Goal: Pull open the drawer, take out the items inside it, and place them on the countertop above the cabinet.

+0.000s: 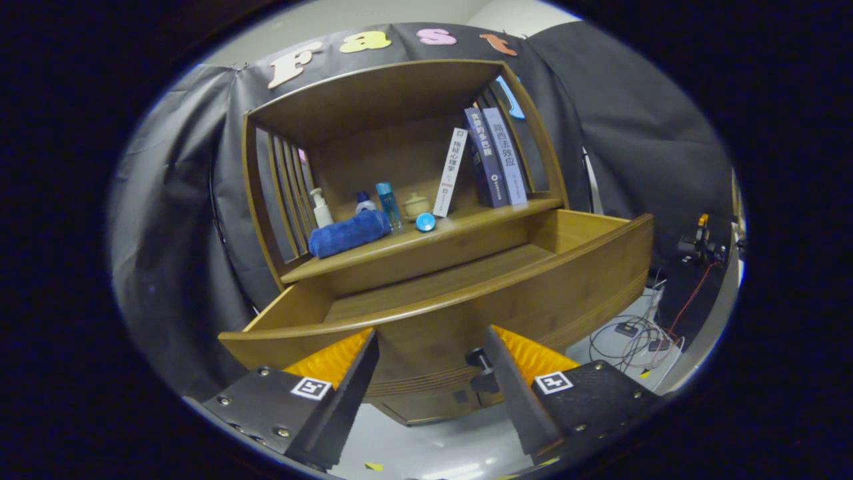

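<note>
Wooden cabinet (400, 167) fills the middle; its drawer (506, 293) stands pulled out just beyond the gripper (430, 353), fingers apart, holding nothing.

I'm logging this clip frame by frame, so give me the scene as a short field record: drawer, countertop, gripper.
drawer: drawer pulled open; the visible part of its floor looks bare
countertop: countertop carries a rolled blue towel, bottles, a small jar, a blue round thing and books
gripper: gripper open, holding nothing, fingers in front of the drawer front
knob: dark knob between the fingers
</note>
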